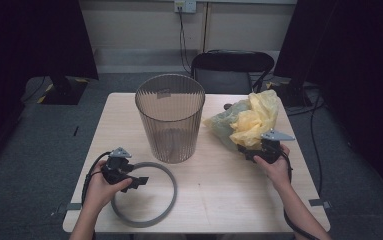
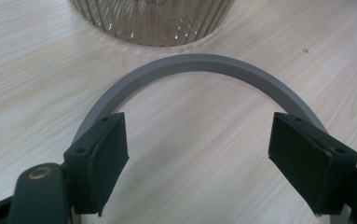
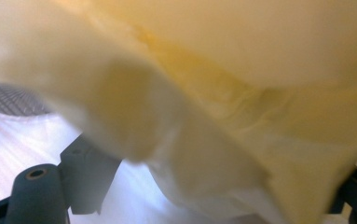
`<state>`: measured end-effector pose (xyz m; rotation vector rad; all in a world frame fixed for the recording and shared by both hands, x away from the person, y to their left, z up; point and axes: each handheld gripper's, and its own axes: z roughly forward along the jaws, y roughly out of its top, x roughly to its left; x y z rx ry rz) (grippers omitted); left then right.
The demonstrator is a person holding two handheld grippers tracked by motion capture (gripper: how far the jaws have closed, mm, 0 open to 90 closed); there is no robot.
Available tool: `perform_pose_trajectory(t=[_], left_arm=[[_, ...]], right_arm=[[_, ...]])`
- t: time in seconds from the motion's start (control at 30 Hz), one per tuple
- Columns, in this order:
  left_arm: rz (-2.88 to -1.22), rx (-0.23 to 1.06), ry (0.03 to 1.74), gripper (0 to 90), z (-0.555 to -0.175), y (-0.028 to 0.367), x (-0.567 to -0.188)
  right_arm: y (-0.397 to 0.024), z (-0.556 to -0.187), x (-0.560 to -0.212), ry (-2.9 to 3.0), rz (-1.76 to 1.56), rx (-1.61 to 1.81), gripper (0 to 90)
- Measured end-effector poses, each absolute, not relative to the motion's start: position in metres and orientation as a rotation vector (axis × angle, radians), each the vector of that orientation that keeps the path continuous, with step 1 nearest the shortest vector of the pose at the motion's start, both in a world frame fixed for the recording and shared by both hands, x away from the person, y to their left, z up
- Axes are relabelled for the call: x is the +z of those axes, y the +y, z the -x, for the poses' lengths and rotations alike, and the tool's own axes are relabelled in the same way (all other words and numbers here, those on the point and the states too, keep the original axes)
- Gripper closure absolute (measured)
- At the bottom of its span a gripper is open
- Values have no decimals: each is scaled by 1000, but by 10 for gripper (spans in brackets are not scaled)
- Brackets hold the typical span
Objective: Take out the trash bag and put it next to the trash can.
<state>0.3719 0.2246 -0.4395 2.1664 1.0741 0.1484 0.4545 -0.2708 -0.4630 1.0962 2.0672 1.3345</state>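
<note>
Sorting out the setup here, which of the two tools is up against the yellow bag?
The right tool: its jaws sit at the crumpled yellow bag right of the bin. The left tool is over the grey ring.

The bin stands mid-table. The ring lies before it, the bag right, maybe touching nothing.

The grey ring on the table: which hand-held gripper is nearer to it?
Left. The left hand-held gripper sits over the grey ring, jaws open. The right hand-held gripper is across the table at the yellow bag.
</note>
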Motion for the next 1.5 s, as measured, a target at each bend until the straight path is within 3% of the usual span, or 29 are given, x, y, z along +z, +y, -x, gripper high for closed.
perform_pose_trajectory(t=[1.5], left_arm=[[-2165,173,1101,193,-364,234,-455]], right_arm=[[-312,-385,-498,2290,-1074,1010,154]])
